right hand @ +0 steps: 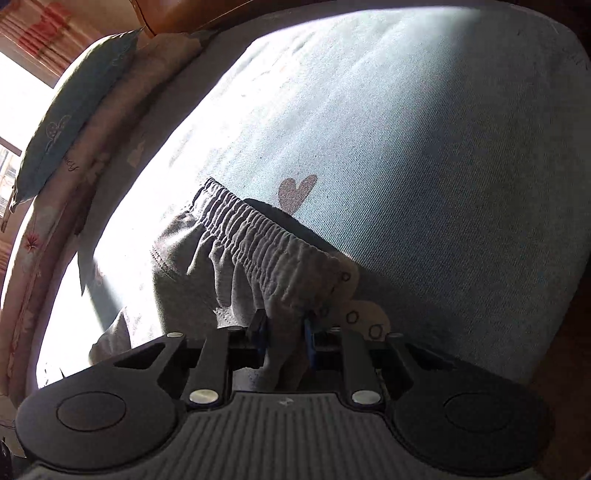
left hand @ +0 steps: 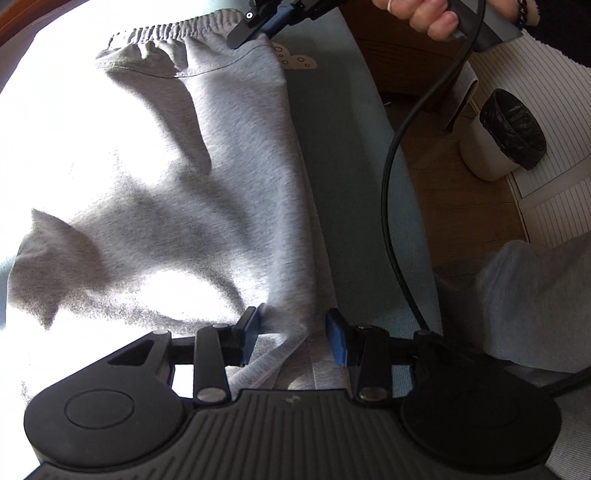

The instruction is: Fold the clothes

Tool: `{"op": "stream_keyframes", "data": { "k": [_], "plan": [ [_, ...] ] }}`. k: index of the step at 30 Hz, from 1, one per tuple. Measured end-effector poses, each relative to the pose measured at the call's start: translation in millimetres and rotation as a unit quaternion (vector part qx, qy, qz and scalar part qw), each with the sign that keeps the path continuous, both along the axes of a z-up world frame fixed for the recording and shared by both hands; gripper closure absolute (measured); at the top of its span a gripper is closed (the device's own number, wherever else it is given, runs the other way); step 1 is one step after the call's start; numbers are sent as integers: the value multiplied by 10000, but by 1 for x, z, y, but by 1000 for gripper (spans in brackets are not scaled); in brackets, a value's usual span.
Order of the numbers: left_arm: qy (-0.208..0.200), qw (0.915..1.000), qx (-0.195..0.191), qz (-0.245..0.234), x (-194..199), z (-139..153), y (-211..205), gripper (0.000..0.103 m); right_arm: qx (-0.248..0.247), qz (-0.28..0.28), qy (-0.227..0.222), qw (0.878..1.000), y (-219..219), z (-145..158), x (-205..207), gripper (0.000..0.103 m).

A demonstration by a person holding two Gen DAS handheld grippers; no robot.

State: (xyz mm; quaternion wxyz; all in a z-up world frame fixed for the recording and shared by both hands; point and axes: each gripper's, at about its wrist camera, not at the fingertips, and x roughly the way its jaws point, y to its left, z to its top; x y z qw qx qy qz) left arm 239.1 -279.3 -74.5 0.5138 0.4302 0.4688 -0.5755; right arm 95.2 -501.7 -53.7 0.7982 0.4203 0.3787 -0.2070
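Grey sweatpants (left hand: 166, 184) lie spread on a teal bed sheet (left hand: 351, 184), partly in glaring sunlight. My left gripper (left hand: 294, 338) is open over the right edge of one leg. A fold of grey cloth rises between its blue pads, touching the left pad and clear of the right one. My right gripper (right hand: 284, 336) is shut on the corner of the elastic waistband (right hand: 251, 229), and cloth fills the narrow gap between its pads. In the left wrist view the right gripper (left hand: 255, 31) sits at the top, at the waistband's (left hand: 162, 31) right end, held by a hand (left hand: 424, 18).
The bed edge runs down the right of the left wrist view, with wooden floor beyond. There stand a white bin with a black bag (left hand: 506, 136) and a striped mat (left hand: 546, 184). A black cable (left hand: 399, 166) hangs over the edge. A teal pillow (right hand: 62, 122) lies at the bed's far left.
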Motion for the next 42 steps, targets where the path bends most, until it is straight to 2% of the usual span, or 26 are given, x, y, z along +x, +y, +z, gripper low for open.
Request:
{"op": "stream_keyframes", "data": {
  "k": [2, 6, 9, 12, 13, 14, 16, 18, 22, 24, 27, 33, 34, 36, 37, 39, 42],
  "plan": [
    [27, 9998, 179, -34, 3, 2, 3, 64, -210, 170, 114, 9996, 5, 2, 5, 81],
    [-51, 9982, 429, -407, -3, 1, 0, 64, -566, 469, 251, 9970, 16, 8, 12, 81],
    [-18, 9962, 655, -574, -6, -1, -9, 60, -918, 745, 334, 9924, 26, 17, 15, 80],
    [-7, 9955, 753, -567, -4, 6, -20, 60, -881, 610, 443, 9933, 20, 14, 10, 77],
    [-23, 9956, 758, -555, -2, 10, -23, 60, -816, 511, 439, 9944, 16, 12, 6, 72],
    [-48, 9959, 704, -567, -1, 15, -27, 60, -777, 438, 393, 9952, 11, 14, 1, 71],
    [-158, 9979, 341, -531, 8, 32, -41, 60, -768, 339, 233, 9962, 4, 21, -9, 70],
    [-265, 9988, -43, -414, 18, 47, -54, 60, -960, 337, 33, 9948, -1, 33, -15, 71],
    [-554, 9948, -845, -96, 49, 53, -86, 60, -1216, 642, -388, 9897, -7, 52, -3, 71],
    [-724, 9927, -965, -56, 60, 42, -96, 60, -1106, 863, -616, 9882, -12, 54, 11, 71],
    [-948, 9912, -926, 78, 76, 19, -101, 60, -994, 1354, -903, 9816, -17, 53, 39, 71],
    [-993, 9883, -1053, 476, 97, 5, -90, 53, -1123, 2492, -858, 9581, -6, 32, 119, 72],
    [-1004, 9875, -1082, 551, 100, 5, -88, 53, -1200, 2675, -734, 9532, -2, 24, 134, 73],
    [-968, 9854, -1152, 802, 106, 5, -83, 53, -1753, 2878, -348, 9409, 6, 7, 158, 88],
    [-945, 9840, -1187, 933, 109, 5, -81, 53, -1867, 2888, -315, 9385, 5, 3, 163, 103],
    [-900, 9813, -1243, 1166, 111, 10, -76, 53, -1893, 2826, -349, 9397, 0, 0, 167, 103],
    [-805, 9748, -1364, 1571, 104, 28, -60, 58, -1858, 2817, -256, 9410, 0, 14, 164, 103]
  ]
}}
